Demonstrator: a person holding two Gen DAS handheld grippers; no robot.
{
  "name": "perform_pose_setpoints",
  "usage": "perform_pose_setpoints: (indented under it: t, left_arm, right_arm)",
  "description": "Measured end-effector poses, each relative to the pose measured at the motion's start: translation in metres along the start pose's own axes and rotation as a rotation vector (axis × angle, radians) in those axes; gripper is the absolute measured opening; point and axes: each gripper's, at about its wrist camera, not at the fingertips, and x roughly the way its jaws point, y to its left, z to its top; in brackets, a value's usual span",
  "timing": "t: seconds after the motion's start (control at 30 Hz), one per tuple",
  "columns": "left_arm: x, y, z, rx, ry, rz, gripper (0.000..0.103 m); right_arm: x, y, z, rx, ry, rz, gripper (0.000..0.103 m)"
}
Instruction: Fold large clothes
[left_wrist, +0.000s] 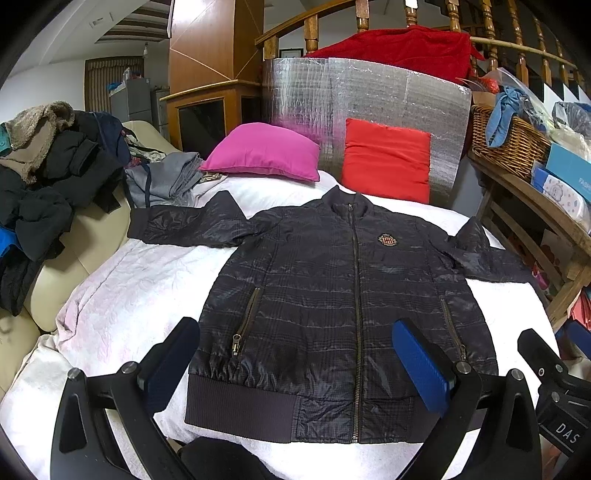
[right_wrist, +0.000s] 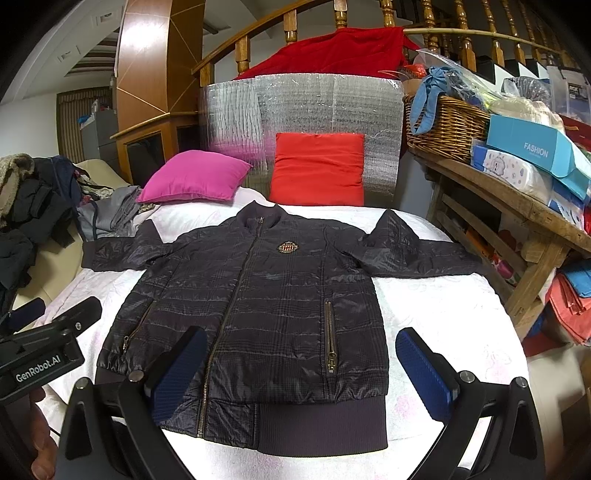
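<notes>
Dark jacket (left_wrist: 325, 295) spread flat, front up, zipped, centre of frame on white bed cover (left_wrist: 122, 280); sleeves out to both sides. Left claw (left_wrist: 295, 365) fingers wide apart, empty, over hem at lower frame. Right claw (right_wrist: 301, 373) likewise apart, empty, above hem. Pink cushion (left_wrist: 264, 155) and red cushion (left_wrist: 388, 158) beyond collar.

A dark jacket (left_wrist: 332, 295) lies flat, zipped, sleeves spread, on the white bed (left_wrist: 122, 288). The left gripper (left_wrist: 295, 354) hovers wide open over its hem.
</notes>
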Motion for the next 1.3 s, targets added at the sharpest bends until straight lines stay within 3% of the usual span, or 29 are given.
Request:
perform_pose_setpoints:
  t: [1.3]
  left_arm:
    - [-0.0024,-0.0002,0.0009,0.003,0.003,0.000,0.103]
  right_arm:
    - [-0.0027,0.0014,0.0036,-0.009,-0.010,-0.007,0.103]
